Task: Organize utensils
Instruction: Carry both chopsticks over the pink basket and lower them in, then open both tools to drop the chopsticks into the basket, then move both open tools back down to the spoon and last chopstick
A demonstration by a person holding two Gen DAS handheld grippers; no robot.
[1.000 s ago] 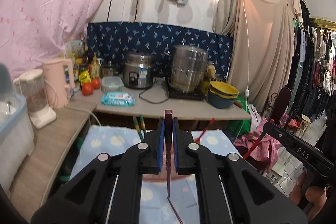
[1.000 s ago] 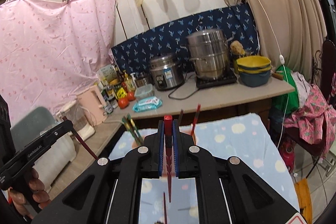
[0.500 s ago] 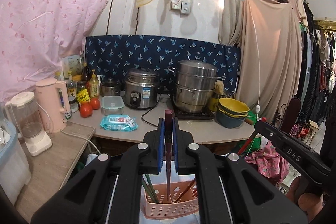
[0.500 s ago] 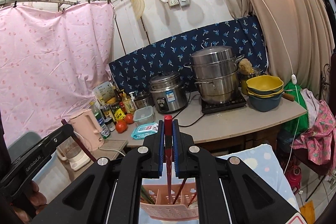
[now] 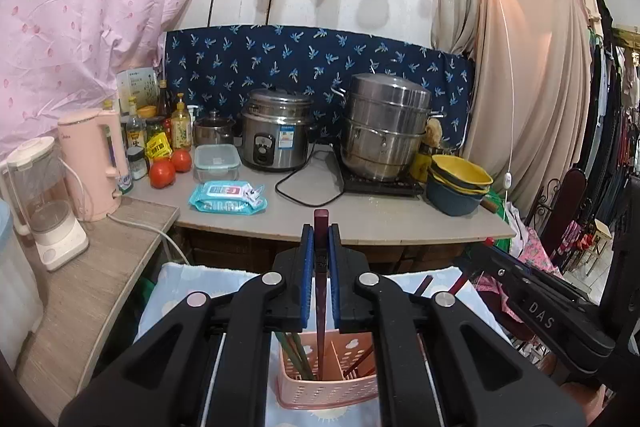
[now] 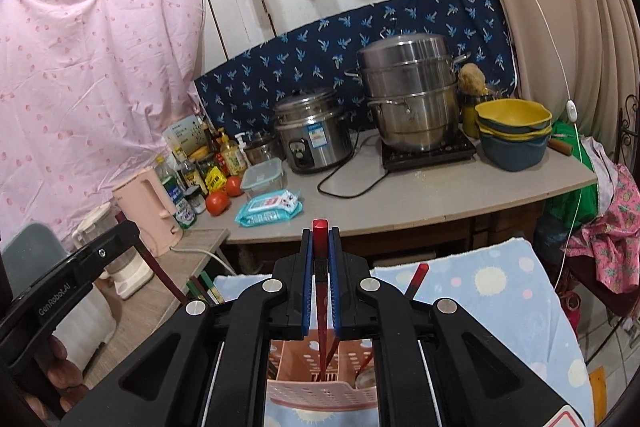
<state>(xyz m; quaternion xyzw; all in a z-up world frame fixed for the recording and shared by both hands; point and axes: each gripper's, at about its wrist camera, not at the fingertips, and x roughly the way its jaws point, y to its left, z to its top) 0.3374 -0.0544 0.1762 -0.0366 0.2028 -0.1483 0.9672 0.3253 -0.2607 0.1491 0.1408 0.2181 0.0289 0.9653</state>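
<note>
My left gripper (image 5: 321, 263) is shut on a dark red chopstick (image 5: 321, 227) that hangs upright, its lower end down inside a pink perforated utensil basket (image 5: 328, 391). The basket holds green chopsticks (image 5: 298, 351) on its left side and reddish ones on its right. My right gripper (image 6: 321, 267) is shut on a bright red chopstick (image 6: 321, 231), whose tip also reaches into the pink basket (image 6: 320, 395). Another red chopstick (image 6: 416, 279) sticks up from the basket to the right of my fingers. The left gripper's body (image 6: 60, 291) shows at the lower left of the right wrist view.
The basket stands on a light blue dotted cloth (image 6: 500, 291). Behind it a counter (image 5: 360, 215) carries a rice cooker (image 5: 276, 129), a steel steamer pot (image 5: 384, 131), stacked bowls (image 5: 456, 187), a wipes pack (image 5: 226, 197), tomatoes and bottles. A pink kettle (image 5: 94, 163) and blender (image 5: 44, 203) stand left.
Both grippers moved forward and lower with their chopsticks. The pink basket has come into view beneath them, and the chopstick tips now sit inside it. Both stayed shut.
</note>
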